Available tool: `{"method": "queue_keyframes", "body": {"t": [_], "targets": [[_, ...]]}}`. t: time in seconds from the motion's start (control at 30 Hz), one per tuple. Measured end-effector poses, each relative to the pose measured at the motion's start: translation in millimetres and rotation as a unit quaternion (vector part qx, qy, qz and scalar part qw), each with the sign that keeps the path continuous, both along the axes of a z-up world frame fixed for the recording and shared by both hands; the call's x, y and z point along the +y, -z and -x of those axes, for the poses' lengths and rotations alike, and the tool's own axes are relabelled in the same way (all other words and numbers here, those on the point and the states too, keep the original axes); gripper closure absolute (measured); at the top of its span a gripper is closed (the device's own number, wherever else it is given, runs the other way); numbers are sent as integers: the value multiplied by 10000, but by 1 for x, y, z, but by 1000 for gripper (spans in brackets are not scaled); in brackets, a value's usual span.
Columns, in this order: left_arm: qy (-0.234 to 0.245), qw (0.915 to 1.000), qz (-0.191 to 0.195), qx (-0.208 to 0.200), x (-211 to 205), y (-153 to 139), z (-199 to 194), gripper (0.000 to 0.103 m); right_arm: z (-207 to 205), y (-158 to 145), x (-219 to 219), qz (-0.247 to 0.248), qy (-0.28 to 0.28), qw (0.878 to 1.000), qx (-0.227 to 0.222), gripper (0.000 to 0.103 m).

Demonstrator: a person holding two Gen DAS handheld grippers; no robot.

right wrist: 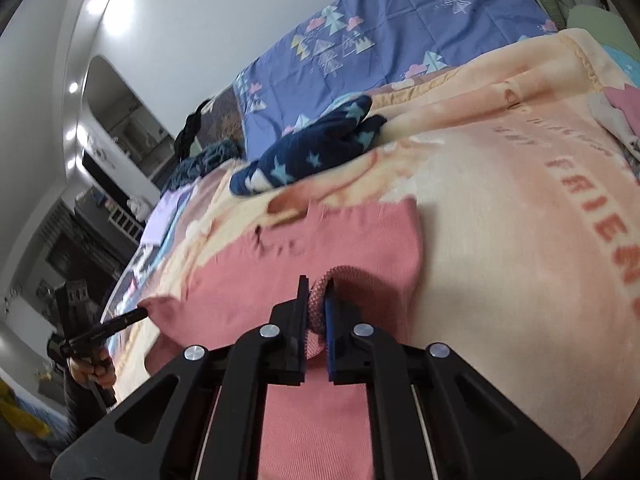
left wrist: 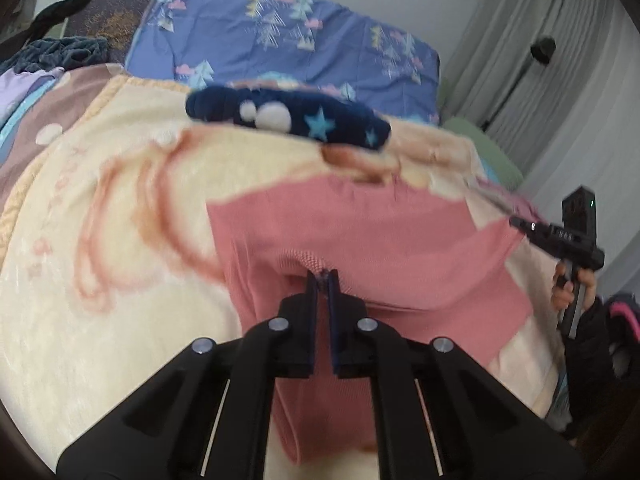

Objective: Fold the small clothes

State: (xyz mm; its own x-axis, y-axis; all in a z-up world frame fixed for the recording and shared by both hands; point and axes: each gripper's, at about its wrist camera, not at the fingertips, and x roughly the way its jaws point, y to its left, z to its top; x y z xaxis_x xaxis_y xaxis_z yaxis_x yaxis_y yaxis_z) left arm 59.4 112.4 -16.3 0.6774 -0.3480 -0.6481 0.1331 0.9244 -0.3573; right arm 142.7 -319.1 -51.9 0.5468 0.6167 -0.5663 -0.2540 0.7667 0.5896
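Note:
A pink knit garment (left wrist: pixel 360 240) lies spread on the cream blanket (left wrist: pixel 120 208); it also shows in the right wrist view (right wrist: pixel 320 248). My left gripper (left wrist: pixel 323 278) is shut on a ribbed edge of the garment near its middle. My right gripper (right wrist: pixel 316 292) is shut on a thick ribbed cuff of the same garment. The right gripper also shows at the garment's right corner in the left wrist view (left wrist: pixel 516 222). The left gripper shows at the garment's left corner in the right wrist view (right wrist: pixel 142 313).
A navy star-print fleece item (left wrist: pixel 288 120) lies beyond the pink garment; it also shows in the right wrist view (right wrist: pixel 312 152). A blue tree-print duvet (left wrist: pixel 280 36) is heaped at the back. More clothes (left wrist: pixel 60 52) lie at the far left. Curtains (left wrist: pixel 560 80) hang at the right.

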Motion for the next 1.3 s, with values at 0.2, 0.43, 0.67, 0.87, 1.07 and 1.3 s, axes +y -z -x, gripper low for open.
{"method": "queue_keyframes", "body": {"t": [0.2,0.43,0.67,0.87,1.07,1.3], "targets": [[-758,9971,-49,105,21,14,-71,76,-57,19,2,161,447,9968,648,84],[-577,9978,-115,290,24,41,-76,62,-45,20,-20,420,520,9974,268,61],[-271,9973,-417,533,9,57,-91,62,-52,19,-8,709,174,9973,-1,61],[-357,9962,-489,633,8,66,-101,69,-72,24,22,1176,-122,9929,-97,61],[-315,9958,-673,528,5,62,-104,99,-79,31,30,1289,-83,9916,-60,99],[-346,9975,-537,-292,6,15,-79,101,-60,-5,8,722,82,9953,-637,99]]}}
